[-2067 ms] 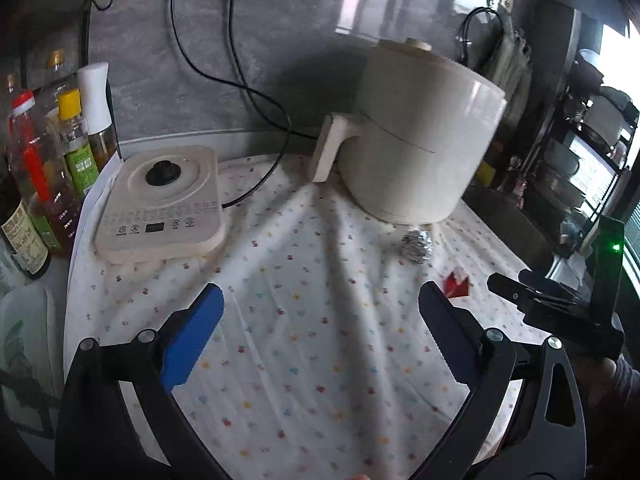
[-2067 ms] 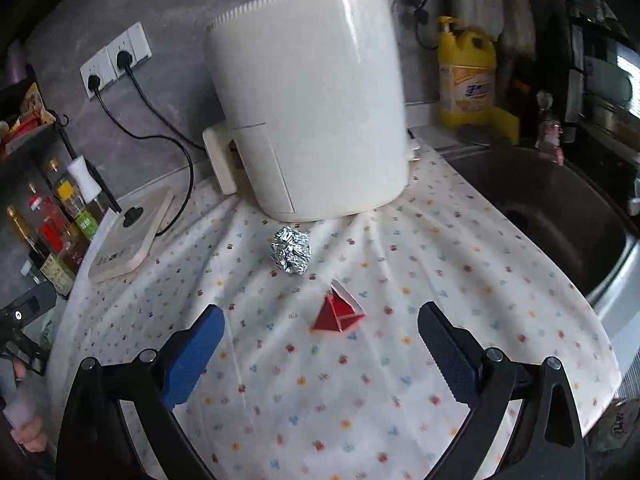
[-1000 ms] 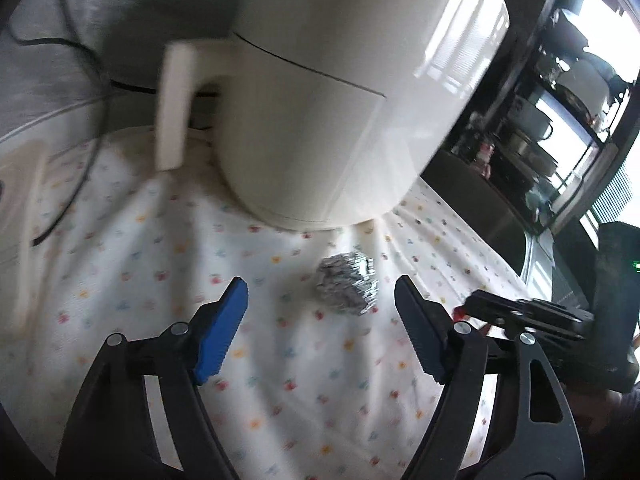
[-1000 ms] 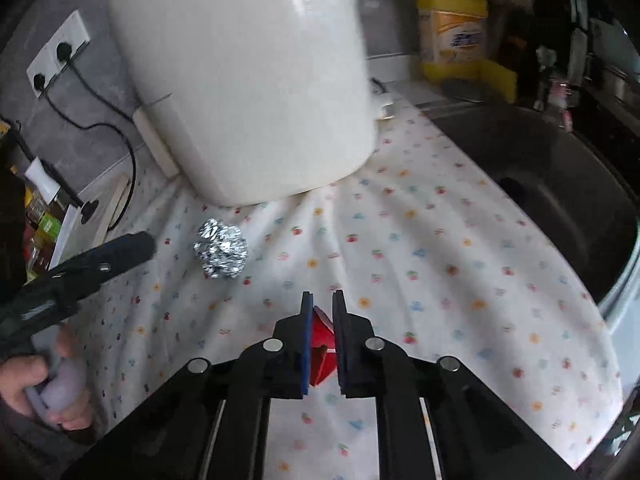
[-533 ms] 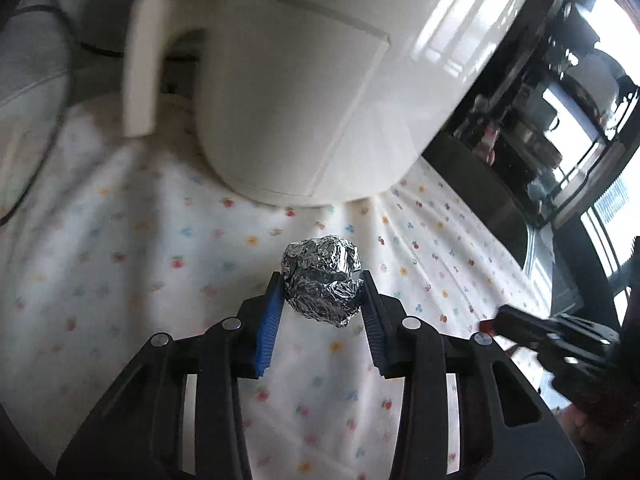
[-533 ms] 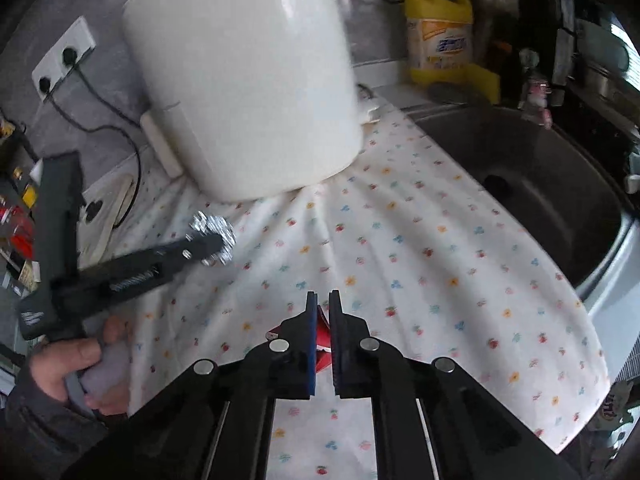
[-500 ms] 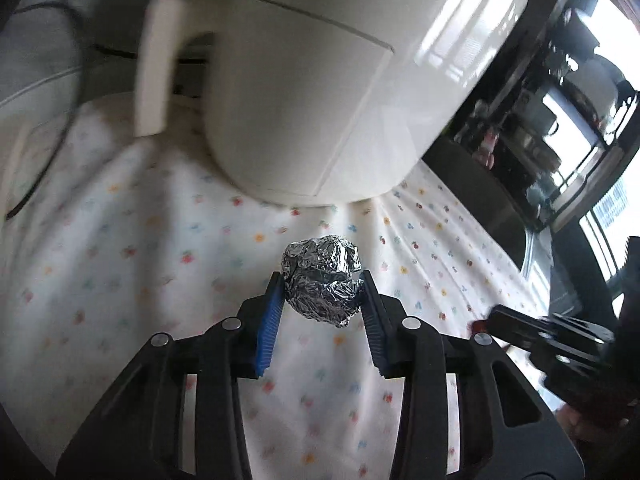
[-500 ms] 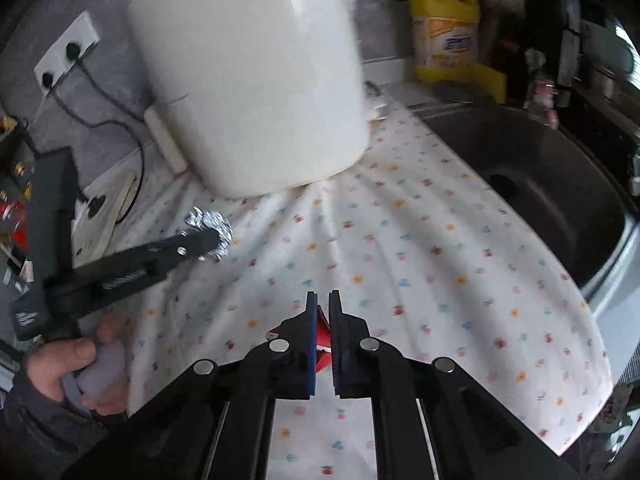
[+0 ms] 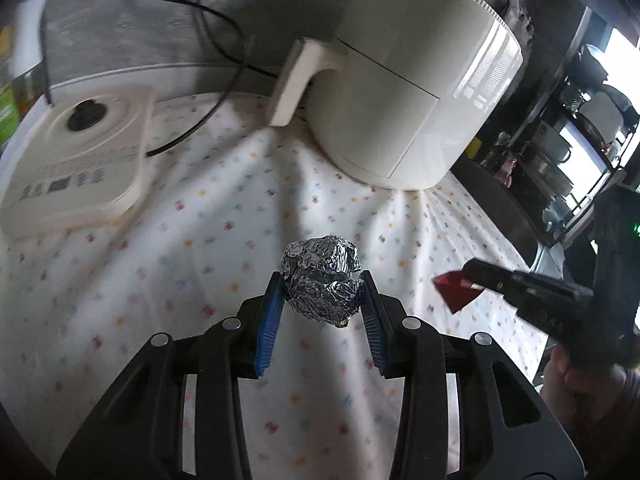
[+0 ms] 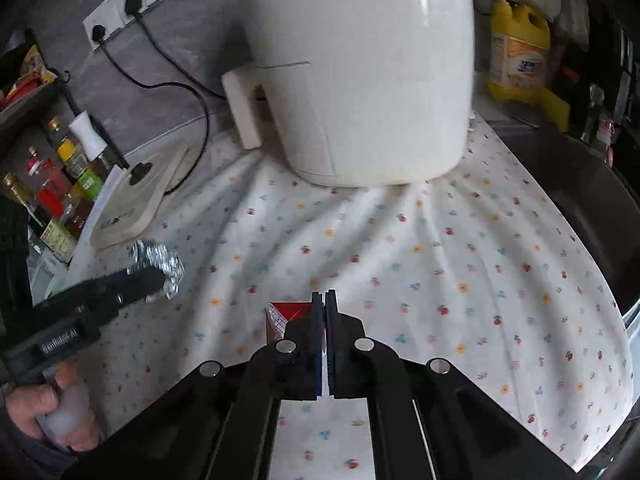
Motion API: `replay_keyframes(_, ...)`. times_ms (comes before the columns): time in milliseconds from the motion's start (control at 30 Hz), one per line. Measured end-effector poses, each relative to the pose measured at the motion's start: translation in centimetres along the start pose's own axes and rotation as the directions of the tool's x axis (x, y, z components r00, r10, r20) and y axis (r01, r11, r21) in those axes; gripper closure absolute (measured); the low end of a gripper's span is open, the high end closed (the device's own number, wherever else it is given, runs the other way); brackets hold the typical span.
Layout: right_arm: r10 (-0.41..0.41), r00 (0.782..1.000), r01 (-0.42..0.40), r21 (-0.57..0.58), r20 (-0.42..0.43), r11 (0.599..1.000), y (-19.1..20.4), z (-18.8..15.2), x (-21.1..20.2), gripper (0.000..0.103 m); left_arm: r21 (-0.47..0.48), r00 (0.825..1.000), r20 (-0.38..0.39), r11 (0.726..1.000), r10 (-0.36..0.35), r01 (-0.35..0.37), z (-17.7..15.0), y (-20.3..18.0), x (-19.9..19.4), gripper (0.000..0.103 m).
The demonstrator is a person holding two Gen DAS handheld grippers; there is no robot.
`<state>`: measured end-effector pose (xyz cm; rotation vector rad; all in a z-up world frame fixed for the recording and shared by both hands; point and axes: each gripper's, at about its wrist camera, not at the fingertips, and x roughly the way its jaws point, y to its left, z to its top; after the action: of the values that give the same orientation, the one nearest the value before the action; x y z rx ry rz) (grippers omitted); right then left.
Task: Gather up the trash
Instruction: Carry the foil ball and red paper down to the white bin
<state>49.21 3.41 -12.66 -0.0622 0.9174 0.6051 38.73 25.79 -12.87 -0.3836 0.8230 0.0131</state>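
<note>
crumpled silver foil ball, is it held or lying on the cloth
Held. The left hand-held gripper has its blue pads pressed on both sides of the crumpled silver foil ball, clear of the white dotted cloth.

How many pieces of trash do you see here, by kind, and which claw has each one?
Foil ball: 1, held in the left claw.
Red paper scrap: 1, held in the right claw.
Total: 2 pieces, none lying on the dotted cloth.
</note>
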Motion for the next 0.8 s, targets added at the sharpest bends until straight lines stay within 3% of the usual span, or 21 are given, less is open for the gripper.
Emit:
replay_keyframes(367,0.055,0.997,-0.054,-0.023,0.054,0.998,1.0,-1.0,-4.2,0.101,-0.042,0.998,0.054,0.998,0.043,-0.04,-2.5,-0.3,-3.9,0.065)
replay_keyframes(800,0.044,0.994,-0.052,0.079,0.097,0.996,-5.6,-8.4,-12.6,0.101,0.07,0.999,0.018,0.997,-0.039,0.038,-7.2,-10.8,-4.7,0.065)
